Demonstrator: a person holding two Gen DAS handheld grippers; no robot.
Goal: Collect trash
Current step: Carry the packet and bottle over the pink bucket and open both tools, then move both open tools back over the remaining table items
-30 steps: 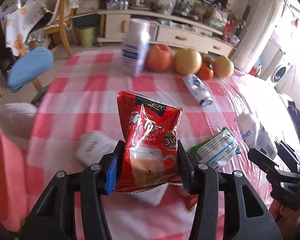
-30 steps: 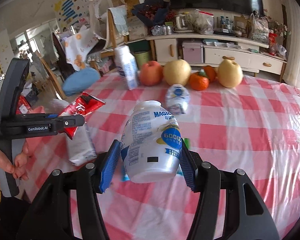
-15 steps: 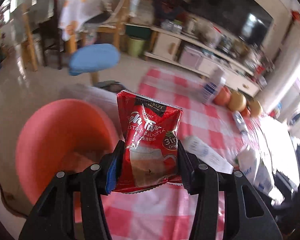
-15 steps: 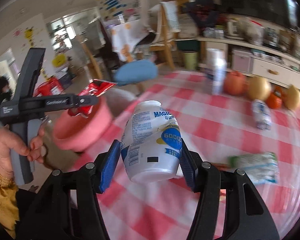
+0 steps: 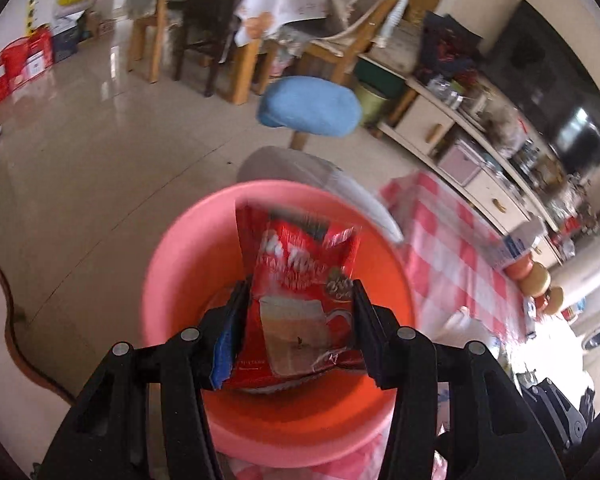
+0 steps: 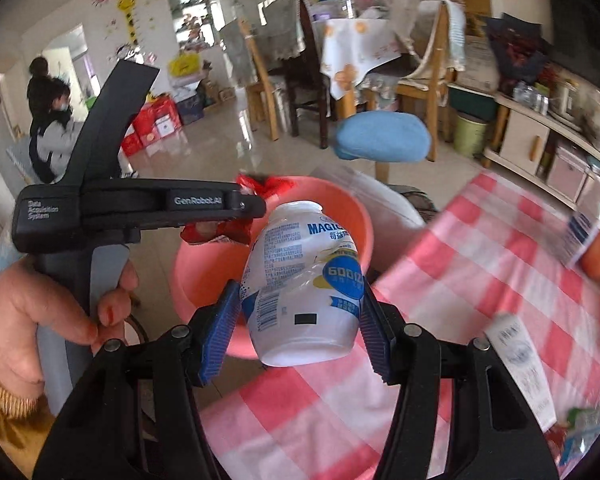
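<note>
Left gripper (image 5: 300,324): jaws closed to a narrow gap on red sachet (image 5: 300,292), pinched by its lower side edges, upper two thirds standing clear ahead of the jaws. Directly beyond and below the jaws, pink basin (image 5: 172,264), sachet poised over its opening. Handling, judged: very light, thin crinkly film, limp and slick; liable to fold or slide in the pads, so hold by the flat lower body across the side seams, as at present. Appearance: glossy red, white lettering blurred, picture of a milk-tea cup low on the face, torn or crumpled top edge. Right gripper (image 6: 300,320): jaws about half open, clamped on white bottle (image 6: 300,280) across its lower body, neck pointing ahead of the jaws and tilted slightly left. Handling, judged: light, probably empty thin-walled plastic, smooth label, prone to dent or rotate under squeeze; grip at the widest part of the body suitable. Appearance: white, blue print and barcode, blue-and-yellow badge, no cap visible. Ahead of the right jaws and slightly left, same pink basin, with left gripper seen side-on above its rim. Right of the jaws, red-checked tablecloth (image 6: 480,260) with further wrappers, blurred. Farther ahead, blue stool (image 6: 380,140), then wooden chairs.
</note>
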